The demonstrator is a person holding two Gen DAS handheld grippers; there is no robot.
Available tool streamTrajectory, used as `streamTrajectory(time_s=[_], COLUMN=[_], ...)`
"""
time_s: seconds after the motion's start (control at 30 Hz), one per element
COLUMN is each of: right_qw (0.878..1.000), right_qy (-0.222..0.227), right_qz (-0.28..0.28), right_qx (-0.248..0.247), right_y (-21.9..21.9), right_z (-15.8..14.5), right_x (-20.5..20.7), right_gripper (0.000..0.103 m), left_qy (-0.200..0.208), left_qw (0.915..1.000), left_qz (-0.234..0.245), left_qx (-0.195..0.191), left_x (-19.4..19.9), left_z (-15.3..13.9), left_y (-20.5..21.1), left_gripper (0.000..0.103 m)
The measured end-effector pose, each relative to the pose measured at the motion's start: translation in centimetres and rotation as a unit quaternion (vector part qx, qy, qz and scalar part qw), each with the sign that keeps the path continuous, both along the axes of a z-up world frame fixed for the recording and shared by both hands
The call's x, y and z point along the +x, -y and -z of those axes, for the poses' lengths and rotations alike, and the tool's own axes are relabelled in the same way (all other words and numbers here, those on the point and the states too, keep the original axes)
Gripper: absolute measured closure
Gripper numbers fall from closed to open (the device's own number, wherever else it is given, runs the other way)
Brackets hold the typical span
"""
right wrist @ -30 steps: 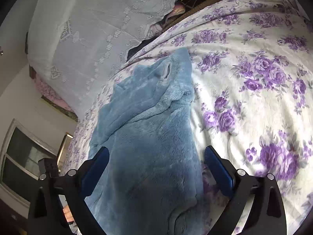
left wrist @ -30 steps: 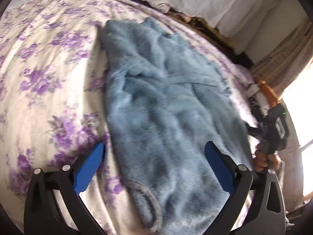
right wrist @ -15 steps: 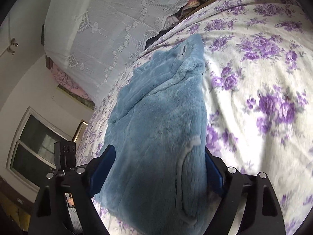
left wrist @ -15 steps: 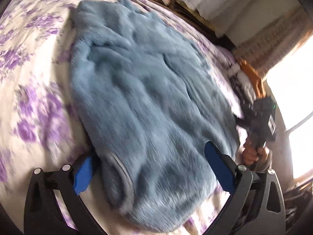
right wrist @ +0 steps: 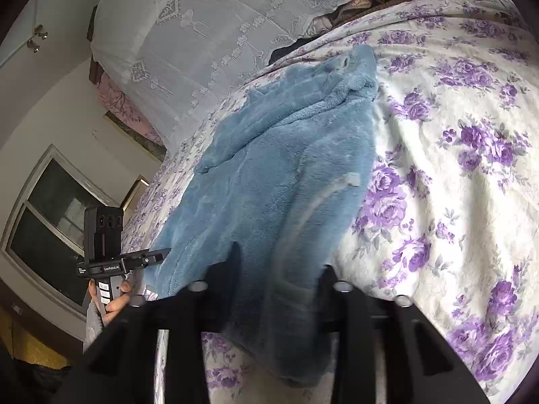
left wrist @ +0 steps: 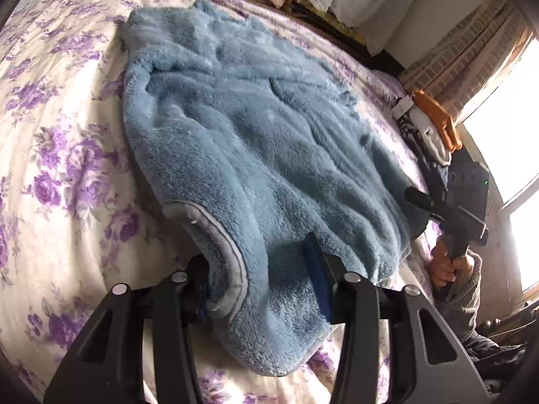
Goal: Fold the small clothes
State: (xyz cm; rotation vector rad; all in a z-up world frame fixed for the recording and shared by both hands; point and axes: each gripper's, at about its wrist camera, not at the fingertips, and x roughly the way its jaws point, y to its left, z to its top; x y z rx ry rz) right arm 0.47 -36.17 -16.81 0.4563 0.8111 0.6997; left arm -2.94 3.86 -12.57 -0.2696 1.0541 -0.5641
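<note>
A fluffy blue garment (left wrist: 252, 141) lies spread on a bedsheet with purple flowers (left wrist: 60, 155). My left gripper (left wrist: 259, 276) is at its near edge beside a grey-trimmed opening (left wrist: 222, 242). Its jaws are closing, with bunched fleece filling the gap and both pads touching it. In the right wrist view the same garment (right wrist: 279, 175) runs away from my right gripper (right wrist: 279, 276), whose jaws are closing on a fold of the near hem. Each view also shows the other gripper, hand-held, at the garment's far side: the right gripper (left wrist: 461, 208) and the left gripper (right wrist: 111, 259).
White lace-covered bedding (right wrist: 202, 33) is piled at the head of the bed. A bright window (left wrist: 505, 134) and a curtain (left wrist: 471, 54) stand past the bed's right side, with an orange-and-white item (left wrist: 434, 124) at that edge. Flowered sheet (right wrist: 454, 202) stretches on either side of the garment.
Both grippers moved forward over the garment's near edge. Their jaws went from wide apart to narrowed around bunched fleece, and the hem has lifted slightly.
</note>
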Motion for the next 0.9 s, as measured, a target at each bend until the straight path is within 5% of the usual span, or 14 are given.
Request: streamTrajectory(time_s=[0.13,0.2,0.23,0.43,0.53,0.57,0.67,0.73,0.77,0.8,0.87,0.9], right_qw=[1.0,1.0,1.0,0.999,1.0,0.999,1.0,1.0,1.0,1.0,1.0,1.0], right_qy=[0.0,0.006,0.01,0.01,-0.029,-0.033,-0.019,-0.009,-0.004,0.001,0.006,0.01], right_qz=[0.006,0.014,0.016,-0.015,-0.007,-0.013,-0.018,-0.014,-0.011,-0.006,0.008,0.015], right_qx=[-0.004,0.0,0.015,0.032,0.01,0.018,0.009,-0.006,-0.009,-0.009,0.001,0.006], right_y=[0.0,0.3,0.6,0.0,-0.2,-0.2,-0.6,-1.0,-1.1,-1.1,-0.6,-0.3], right_z=[0.0,-0.3,-0.6,-0.5,0.6,0.6,0.3,0.2,0.1,0.1,-0.1,-0.3], right_x=[0.1,-0.2,-0.6,-3.4,-2.8,-2.8,-3.3,-3.6,-3.7,-3.7,-3.8,-3.9], right_gripper=[0.081,0.087,0.088,0.089,0.076,0.057,0.05,0.051,0.056,0.062,0.082,0.085], left_qy=[-0.003,0.002,0.004,0.053,0.002,-0.016,-0.005,0.006,0.009,0.013,0.013,0.016], left_qw=[1.0,0.9999,0.9998,0.9949,0.9962,0.9964,0.9974,0.999,0.9993,0.9993,0.9993,0.9992], left_qz=[-0.002,-0.011,-0.021,-0.066,-0.068,-0.068,-0.041,-0.034,-0.032,-0.034,-0.03,-0.035], left_qx=[0.007,0.006,-0.003,-0.056,-0.055,-0.049,-0.058,-0.03,-0.015,0.005,0.014,0.014], left_x=[0.1,-0.1,-0.2,-2.5,-2.2,-1.9,-2.1,-2.3,-2.4,-2.5,-2.4,-2.3], left_z=[0.2,0.0,-0.3,-2.7,-0.3,0.5,0.1,-0.1,-0.1,0.0,0.0,-0.1], left_y=[0.5,0.0,-0.5,-5.9,-6.3,-6.0,-5.1,-4.1,-3.8,-3.3,-3.1,-3.1], left_gripper=[0.047,0.081,0.089,0.09,0.084,0.075,0.038,0.036,0.04,0.062,0.089,0.091])
